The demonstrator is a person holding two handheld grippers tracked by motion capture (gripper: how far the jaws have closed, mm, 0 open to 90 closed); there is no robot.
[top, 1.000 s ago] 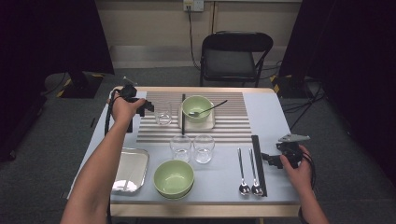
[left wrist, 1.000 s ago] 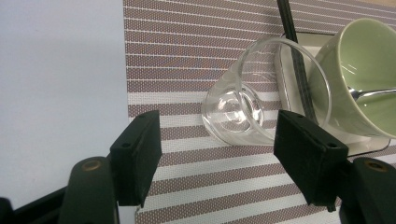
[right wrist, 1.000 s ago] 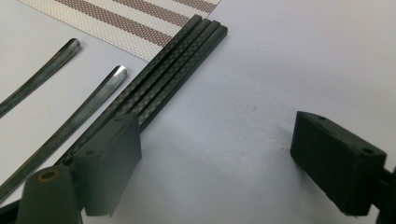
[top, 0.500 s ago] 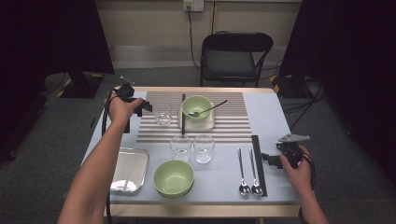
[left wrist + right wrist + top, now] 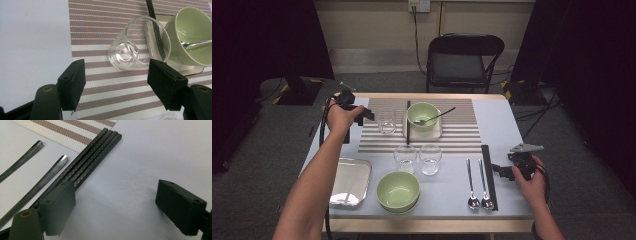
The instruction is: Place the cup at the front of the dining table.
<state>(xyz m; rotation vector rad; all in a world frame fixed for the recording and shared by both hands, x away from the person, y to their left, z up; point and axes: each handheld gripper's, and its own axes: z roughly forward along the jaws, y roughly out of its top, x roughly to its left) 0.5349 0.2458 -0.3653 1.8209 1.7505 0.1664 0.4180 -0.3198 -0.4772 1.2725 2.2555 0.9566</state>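
Your glass: small clear glass tumbler (image 5: 386, 121), empty, upright.
Place: on your striped placemat (image 5: 377, 141), just beside the green bowl (image 5: 422, 114).

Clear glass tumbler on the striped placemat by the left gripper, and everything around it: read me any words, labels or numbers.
None: no readable text on the clear glass tumbler, the brown-and-white striped placemat, the pale green ceramic bowl or the black chopsticks.

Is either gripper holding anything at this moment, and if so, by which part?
Nothing is held. The left gripper is open, its fingers short of the glass. The right gripper is open over bare table beside the chopsticks.
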